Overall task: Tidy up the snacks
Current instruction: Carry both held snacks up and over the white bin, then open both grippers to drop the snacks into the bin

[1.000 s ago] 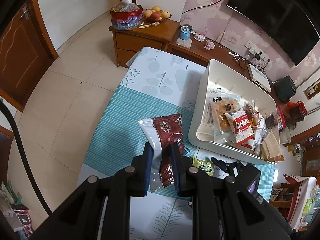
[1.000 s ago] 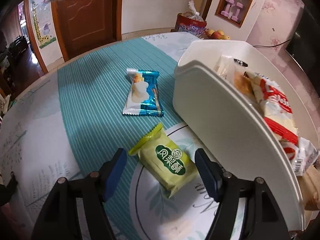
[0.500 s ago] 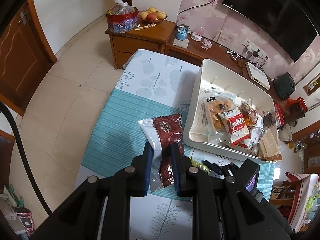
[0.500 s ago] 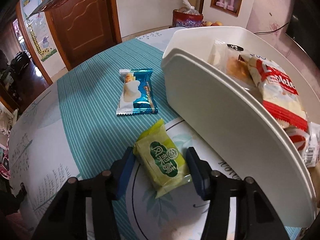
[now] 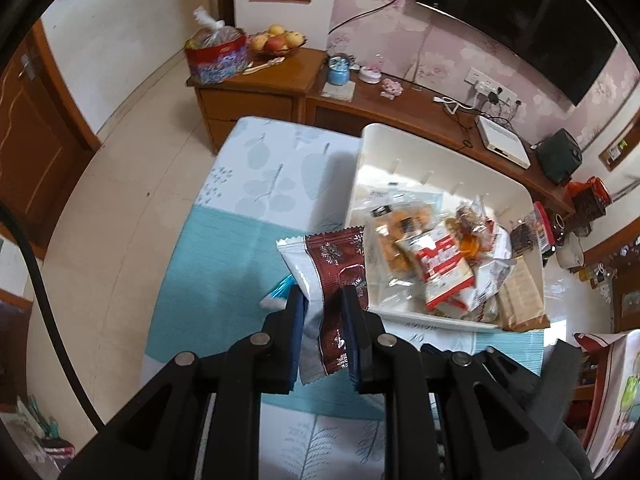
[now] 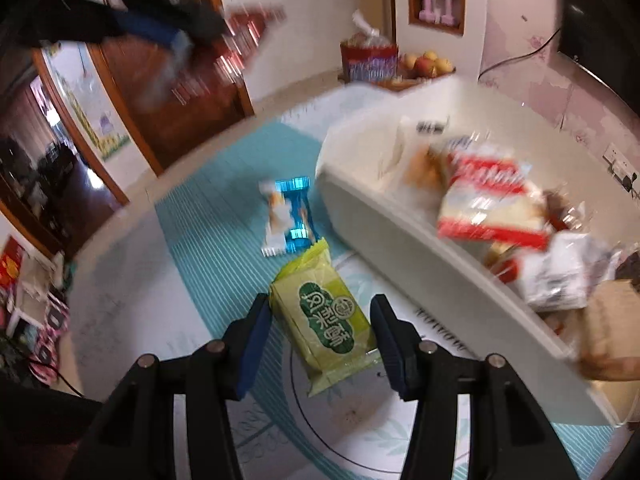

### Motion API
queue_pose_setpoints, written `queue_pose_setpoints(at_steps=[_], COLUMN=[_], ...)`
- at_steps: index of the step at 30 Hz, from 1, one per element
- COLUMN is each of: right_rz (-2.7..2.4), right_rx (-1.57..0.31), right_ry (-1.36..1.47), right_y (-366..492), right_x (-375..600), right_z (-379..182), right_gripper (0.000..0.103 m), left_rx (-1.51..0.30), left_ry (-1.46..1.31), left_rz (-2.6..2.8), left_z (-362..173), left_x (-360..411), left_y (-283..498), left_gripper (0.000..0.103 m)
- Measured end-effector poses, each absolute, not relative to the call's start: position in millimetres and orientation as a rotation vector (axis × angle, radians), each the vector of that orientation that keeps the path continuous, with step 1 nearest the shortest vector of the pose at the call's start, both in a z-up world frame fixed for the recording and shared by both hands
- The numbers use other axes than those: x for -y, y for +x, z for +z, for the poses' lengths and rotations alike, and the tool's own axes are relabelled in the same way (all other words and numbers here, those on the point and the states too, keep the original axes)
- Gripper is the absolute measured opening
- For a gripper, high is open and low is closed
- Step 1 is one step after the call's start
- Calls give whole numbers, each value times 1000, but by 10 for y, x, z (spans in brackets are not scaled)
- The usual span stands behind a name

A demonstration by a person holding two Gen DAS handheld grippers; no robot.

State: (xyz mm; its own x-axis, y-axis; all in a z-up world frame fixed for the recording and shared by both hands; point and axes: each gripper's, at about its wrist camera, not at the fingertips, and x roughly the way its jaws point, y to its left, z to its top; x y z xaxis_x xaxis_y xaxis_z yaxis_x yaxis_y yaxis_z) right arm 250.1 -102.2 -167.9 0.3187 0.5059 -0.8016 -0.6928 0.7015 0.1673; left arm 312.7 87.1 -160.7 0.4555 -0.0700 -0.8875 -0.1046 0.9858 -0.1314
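My left gripper (image 5: 323, 308) is shut on a dark red and white snack packet (image 5: 336, 256), held above the table just left of the white bin (image 5: 400, 136). The bin holds several snack packets. In the right wrist view my right gripper (image 6: 320, 308) has its pads against the sides of a green packet (image 6: 324, 316), lifted a little above the tablecloth beside the bin's near wall (image 6: 400, 240). A blue packet (image 6: 290, 216) lies on the teal cloth just beyond it and peeks out beside my left finger as the blue packet (image 5: 280, 288). The left gripper with the red packet (image 6: 248, 36) shows blurred at the upper left.
The table (image 5: 256, 168) ends at a tiled floor on the left. Beyond it stands a wooden cabinet (image 5: 256, 92) with a red box and a fruit bowl. A long sideboard (image 5: 420, 108) with cables and a white box runs behind the bin.
The left gripper has carried the red packet right, up to the bin's left wall. The right gripper's jaws have narrowed onto the green packet and risen with it.
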Motion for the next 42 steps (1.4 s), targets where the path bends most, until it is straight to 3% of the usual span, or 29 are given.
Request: queue_pose_setpoints(at_steps=[11, 25, 30, 33, 35, 42], right_rz=[607, 328, 298, 301, 306, 284], right_rx=[-771, -666, -708, -722, -722, -729], right_ry=[-106, 2, -6, -7, -2, -5], right_y=[2737, 3026, 3106, 3108, 3106, 3021], right_x=[1445, 2084, 2106, 2103, 2108, 2061], right_z=[-1170, -1246, -1365, -1361, -1346, -1294], right_gripper=[51, 54, 56, 65, 66, 66], left_rx=[-1028, -997, -1015, -1025, -1023, -1025], left_ry=[-109, -62, -67, -64, -61, -75], left_rz=[-79, -184, -167, -161, -159, -146], left_z=[-1415, -1642, -1763, -1784, -1779, -1782], left_x=[-266, 402, 422, 413, 395, 174], left_y=[3495, 3843, 3903, 3909, 3890, 3758], left_gripper=[17, 18, 33, 38, 43, 44])
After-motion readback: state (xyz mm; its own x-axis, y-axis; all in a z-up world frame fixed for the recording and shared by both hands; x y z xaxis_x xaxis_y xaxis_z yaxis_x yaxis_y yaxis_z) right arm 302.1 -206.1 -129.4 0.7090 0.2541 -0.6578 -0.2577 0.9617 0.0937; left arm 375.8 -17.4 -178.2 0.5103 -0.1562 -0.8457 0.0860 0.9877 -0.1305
